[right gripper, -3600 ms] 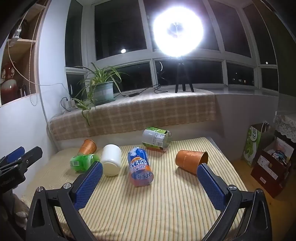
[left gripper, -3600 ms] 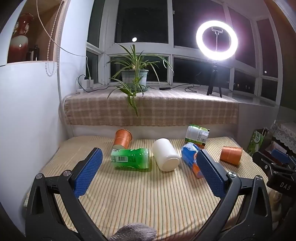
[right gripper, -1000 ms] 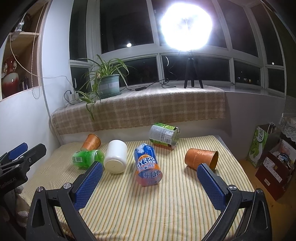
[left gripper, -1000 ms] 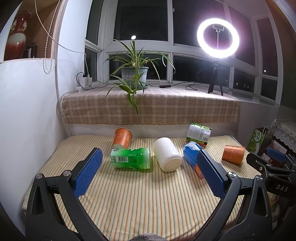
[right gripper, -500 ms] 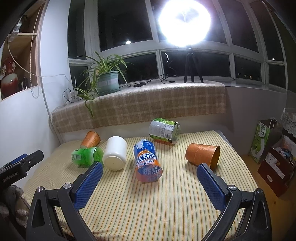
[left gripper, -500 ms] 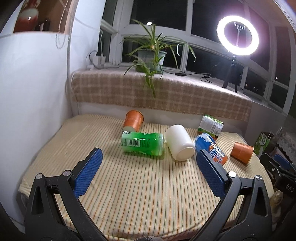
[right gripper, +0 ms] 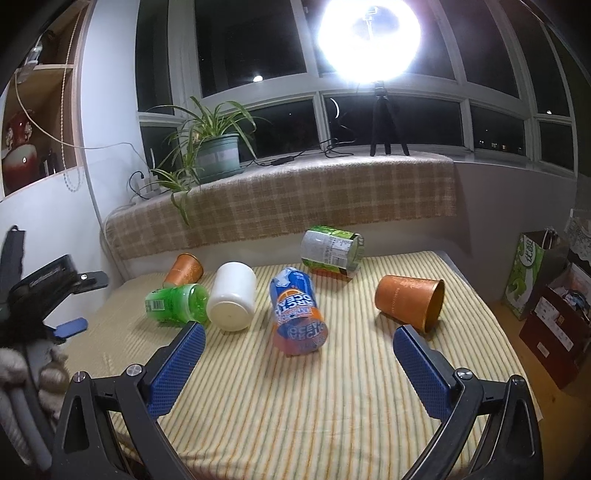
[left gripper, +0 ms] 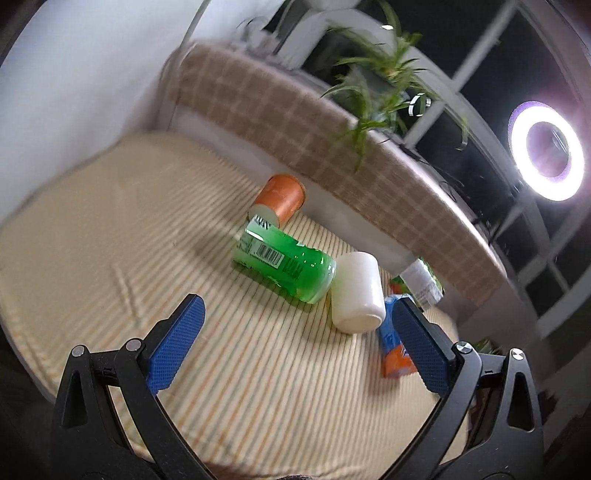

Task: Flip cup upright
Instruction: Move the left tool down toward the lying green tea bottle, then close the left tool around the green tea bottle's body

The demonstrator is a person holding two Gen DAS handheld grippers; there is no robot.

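Observation:
Several cups lie on their sides on the striped table (right gripper: 332,406). An orange cup (right gripper: 408,301) lies at the right, mouth toward me. A second orange cup (left gripper: 279,199) (right gripper: 183,268) lies at the back left. Between them lie a green cup (left gripper: 282,264) (right gripper: 176,302), a white cup (left gripper: 356,295) (right gripper: 232,295), a blue and orange cup (right gripper: 297,312) (left gripper: 393,349) and a green labelled cup (right gripper: 331,251). My left gripper (left gripper: 295,328) is open, tilted, above the table short of the green cup. My right gripper (right gripper: 301,354) is open near the blue and orange cup.
A plaid-covered ledge (right gripper: 295,199) runs behind the table with a potted plant (right gripper: 214,155) and a ring light (right gripper: 369,33). A white wall (left gripper: 74,74) stands at the left. Bags and boxes (right gripper: 546,295) stand on the floor at the right.
My left gripper has rolled sideways and moved forward toward the green and white cups, its view now tilted and blurred. My right gripper has moved slightly closer to the cups. Both stay open.

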